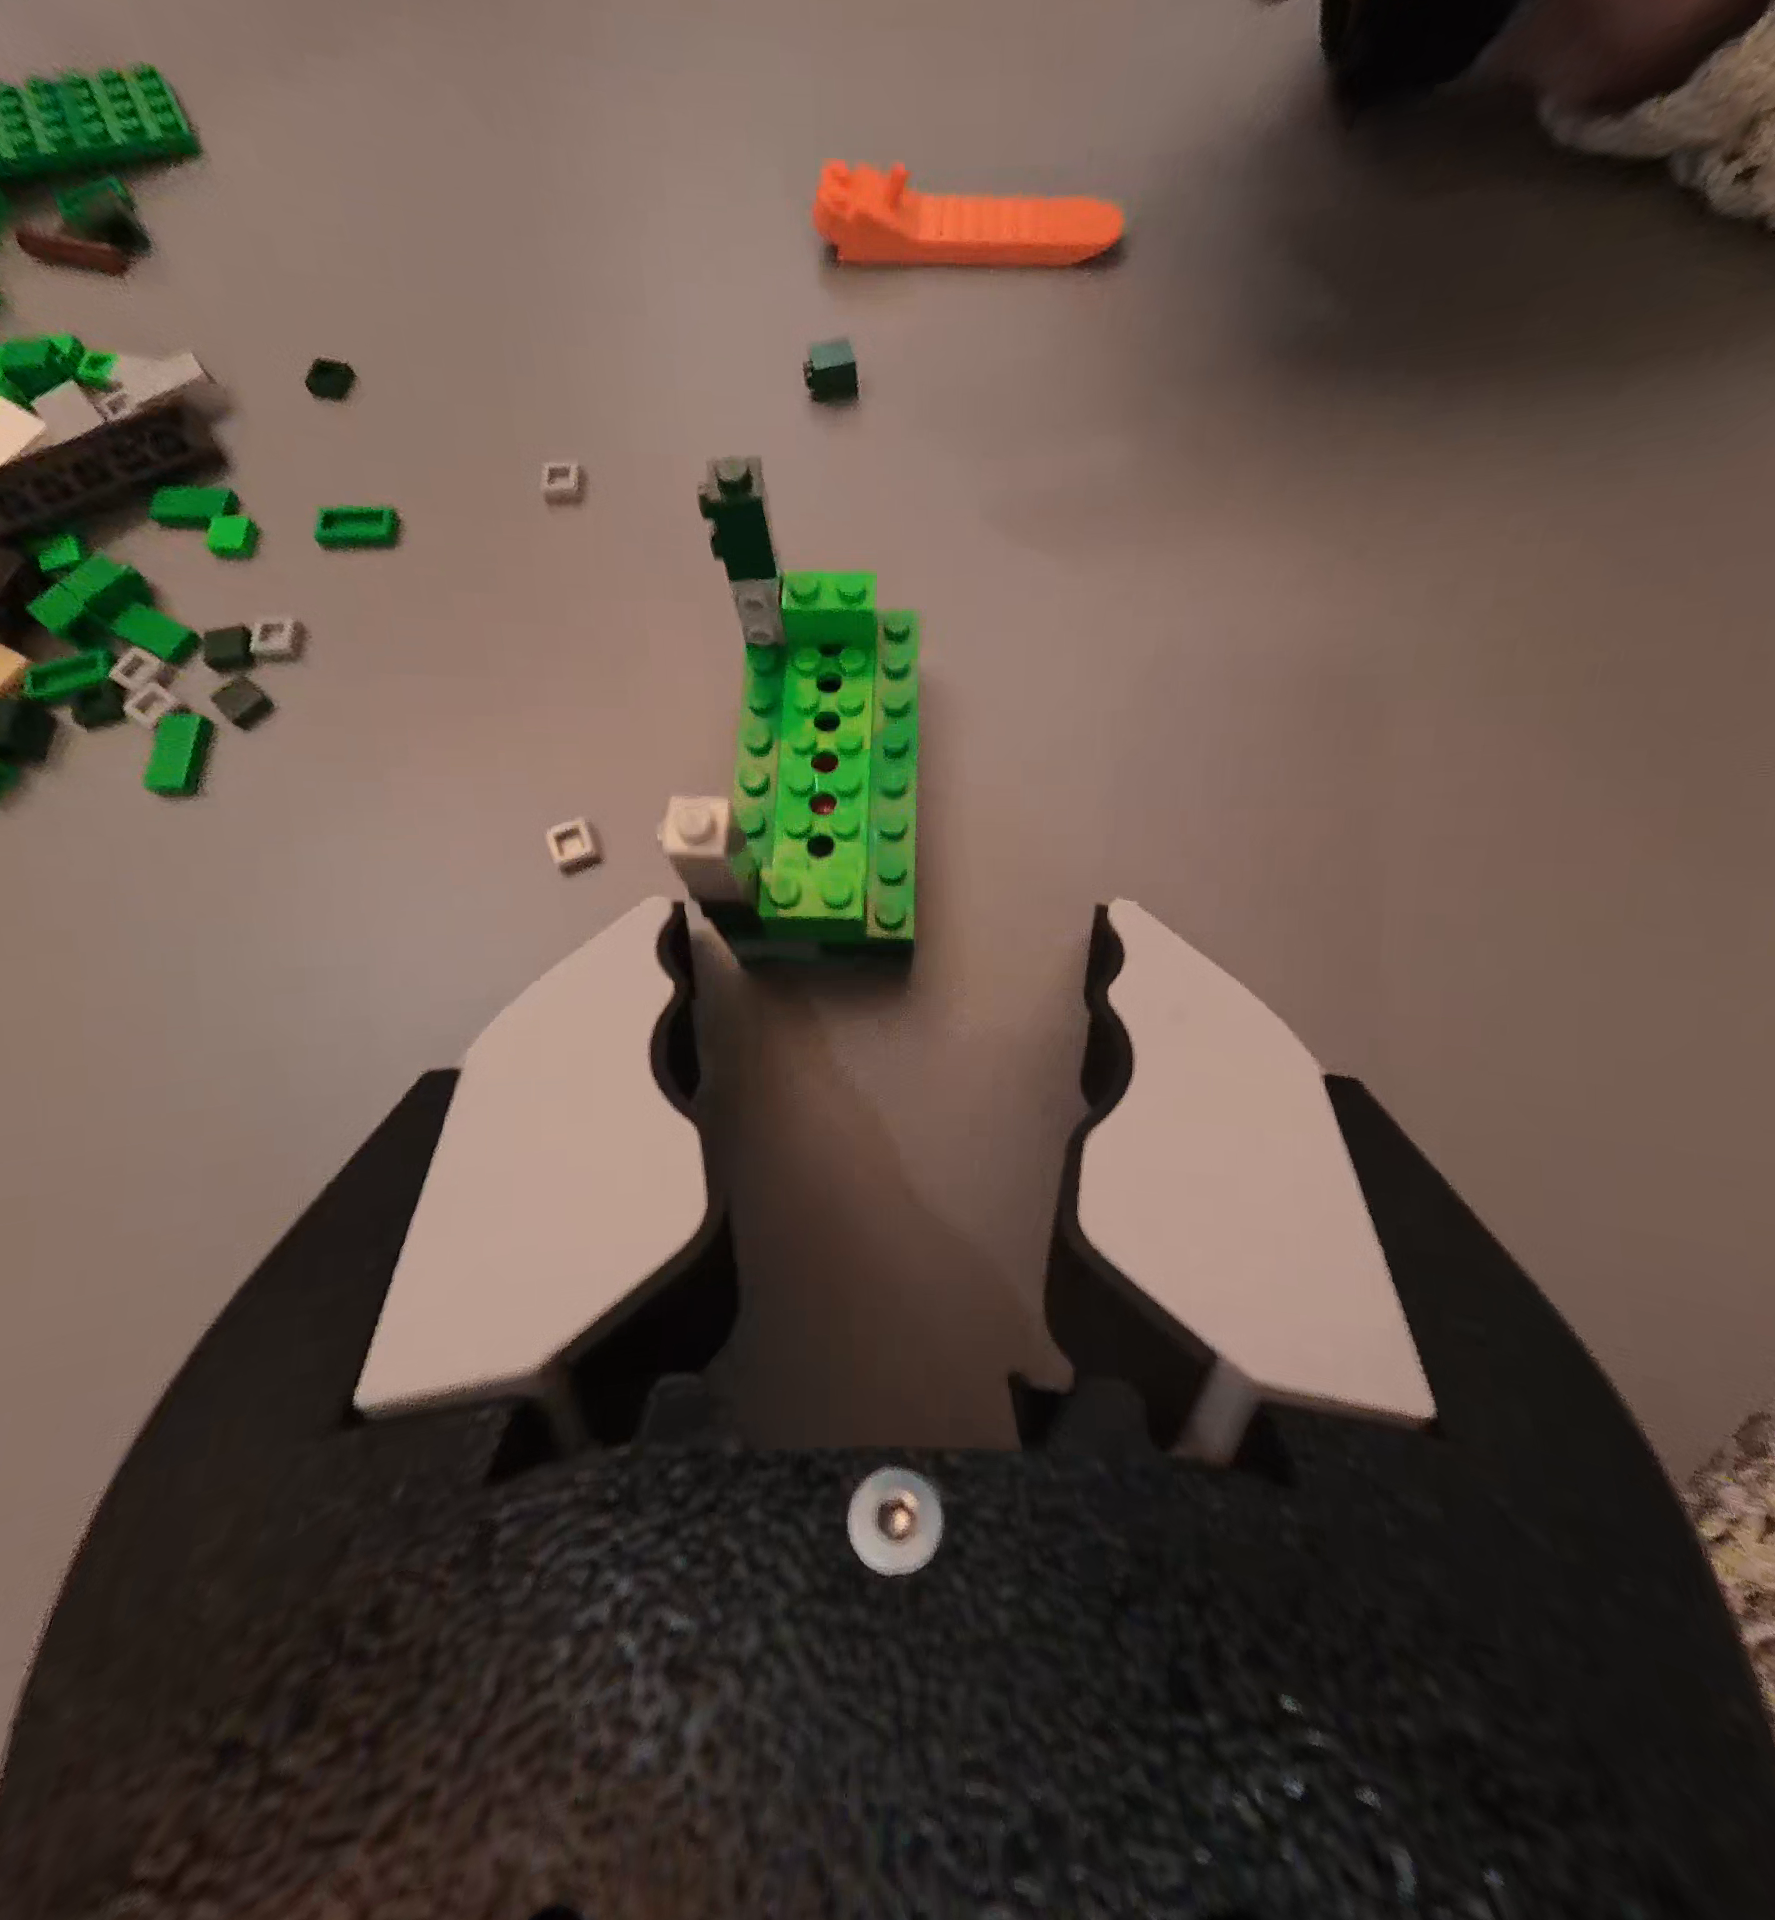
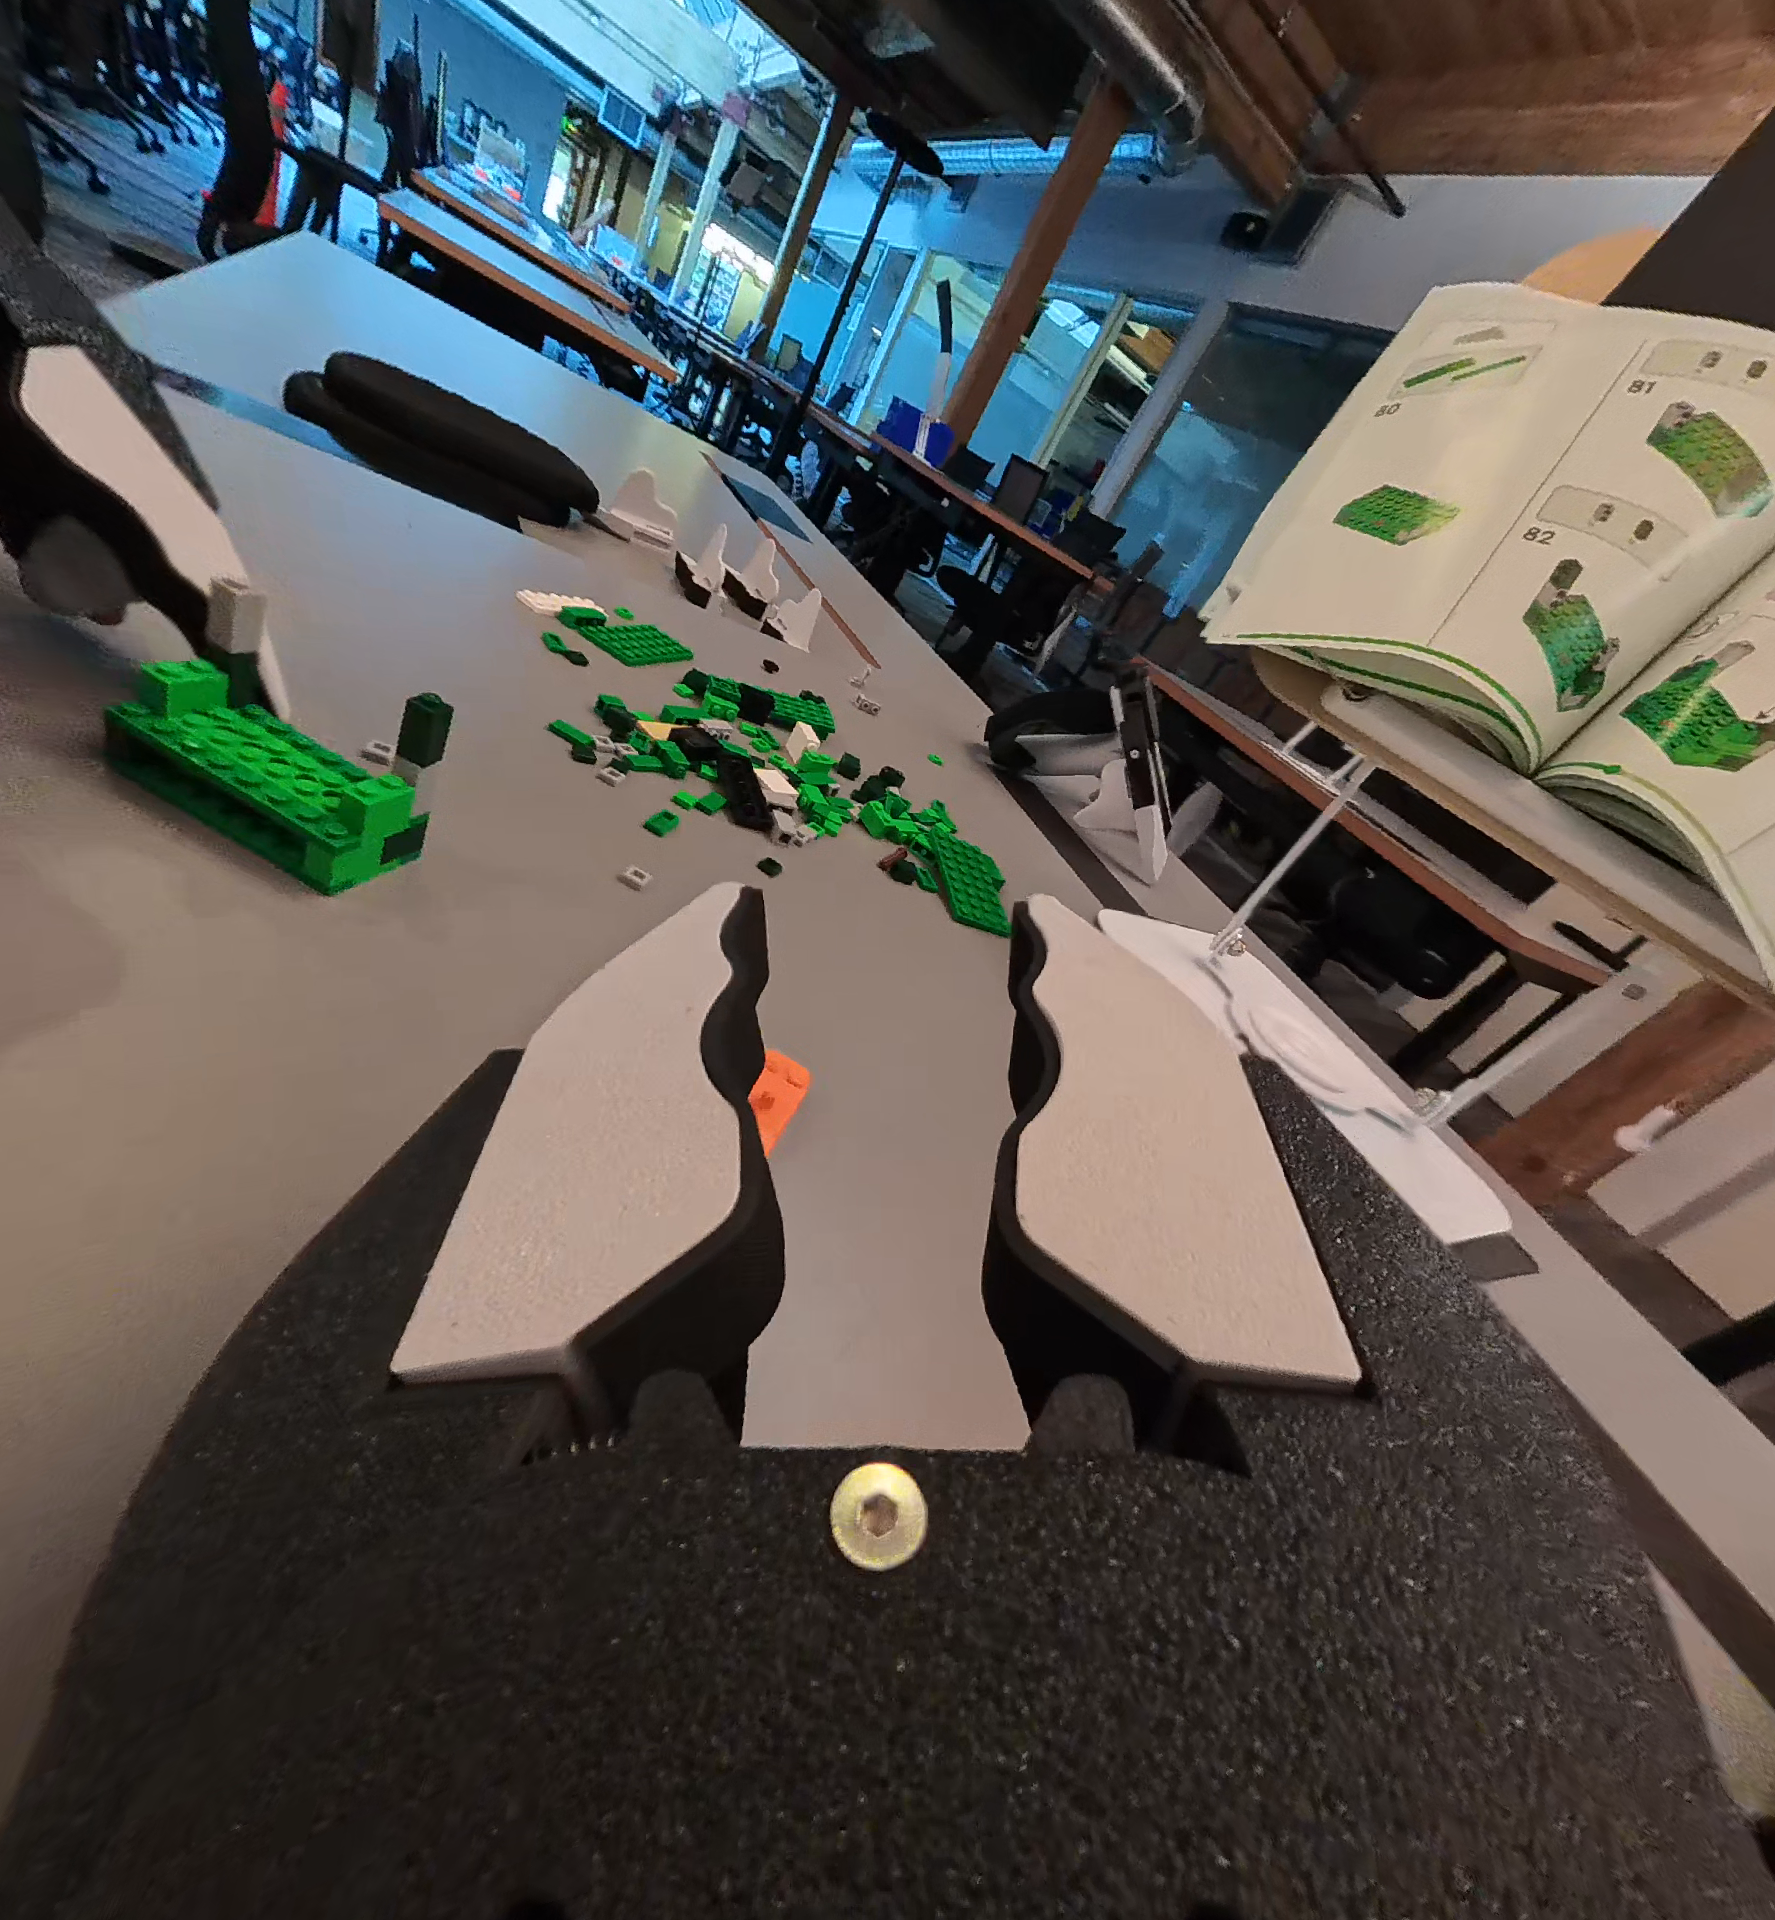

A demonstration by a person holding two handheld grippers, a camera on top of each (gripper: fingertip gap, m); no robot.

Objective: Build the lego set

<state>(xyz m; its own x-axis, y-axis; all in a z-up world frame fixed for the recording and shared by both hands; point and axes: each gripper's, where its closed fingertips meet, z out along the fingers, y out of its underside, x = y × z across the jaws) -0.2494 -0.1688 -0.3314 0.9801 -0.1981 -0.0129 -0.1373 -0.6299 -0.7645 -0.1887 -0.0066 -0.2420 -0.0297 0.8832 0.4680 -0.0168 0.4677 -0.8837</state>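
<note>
On the grey table (image 1: 1382, 727) the build is only part done. Propped on a stand at the right, the open instruction booklet (image 2: 1548, 520) shows green steps not yet matched on the table. The largest finished piece is the green assembly (image 1: 829, 769), a stack of plates with a raised block at the far end, a dark green post (image 1: 739, 530) rising beside that end and a white post (image 1: 698, 847) at the near corner. To its left lies the loose brick pile (image 1: 62, 582), mostly green with some grey, black and tan, plainly a lot still to place; a flat green plate (image 1: 52, 120) sits beyond it. An orange brick separator (image 1: 966, 223) rests well apart at the far side, untouched. The left gripper (image 1: 893, 914) is open and empty, its tips just short of the assembly's near end; its left tip may touch the white post, though blur makes that uncertain. The right gripper (image 2: 888, 899) is likewise parted, holding nothing, pointed toward the pile. Smallest are scattered single-stud grey tiles (image 1: 571, 844) near the assembly.
</note>
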